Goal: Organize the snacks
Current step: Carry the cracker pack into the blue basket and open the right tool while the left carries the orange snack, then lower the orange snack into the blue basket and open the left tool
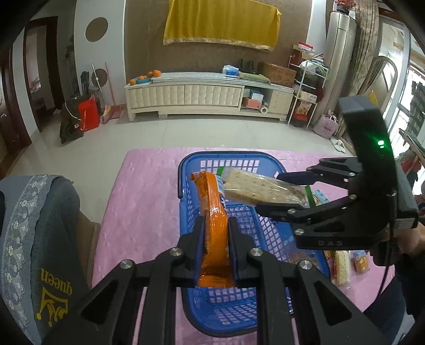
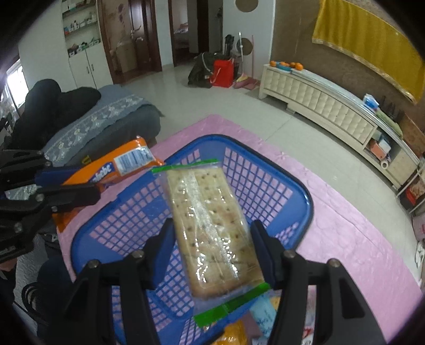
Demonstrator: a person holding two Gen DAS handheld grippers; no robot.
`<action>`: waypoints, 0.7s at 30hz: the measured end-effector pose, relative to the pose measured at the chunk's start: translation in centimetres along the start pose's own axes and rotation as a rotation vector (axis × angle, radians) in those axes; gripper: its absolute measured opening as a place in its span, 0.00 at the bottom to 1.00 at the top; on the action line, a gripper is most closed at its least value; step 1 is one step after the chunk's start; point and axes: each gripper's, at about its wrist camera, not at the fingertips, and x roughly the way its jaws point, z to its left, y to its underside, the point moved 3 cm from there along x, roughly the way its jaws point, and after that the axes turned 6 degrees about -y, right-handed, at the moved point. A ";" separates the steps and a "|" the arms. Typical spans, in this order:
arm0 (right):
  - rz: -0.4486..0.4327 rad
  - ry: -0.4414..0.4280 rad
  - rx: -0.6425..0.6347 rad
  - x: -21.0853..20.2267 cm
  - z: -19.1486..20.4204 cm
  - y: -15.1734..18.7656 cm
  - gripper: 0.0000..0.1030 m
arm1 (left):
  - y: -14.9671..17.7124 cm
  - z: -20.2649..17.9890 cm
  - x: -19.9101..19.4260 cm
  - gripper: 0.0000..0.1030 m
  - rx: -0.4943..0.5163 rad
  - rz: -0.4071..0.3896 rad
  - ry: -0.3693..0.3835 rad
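Black jaws with blue pads sit closest in the left wrist view, where the left gripper is squeezed tight on a long orange snack pack. Its wrapper is shiny and crinkly, and it pokes out over the blue basket. That basket is hard plastic with a grid of little square holes and a smooth round rim, and it looks empty inside. It sits on a pink cloth with a bumpy, wrinkled look. The right gripper is partly spread, with its pads pinching the two long sides of a flat cracker pack. This pack is see-through and glossy with green strips at both ends, and the pale crackers inside have tiny dots. It hangs over the basket too, just beside the orange one. More small snack packs lie on the pink cloth next to the basket, partly hidden behind the right gripper. A grey sofa cover with a flowery lace edge is close by on the left. Far back stands a long cream cabinet with oranges on top, and a yellow cloth hangs on the brown wall.
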 end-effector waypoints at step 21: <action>-0.054 0.126 0.178 -2.5 -3.9 2.2 0.95 | -0.3 -1.6 0.3 0.15 0.020 0.027 0.029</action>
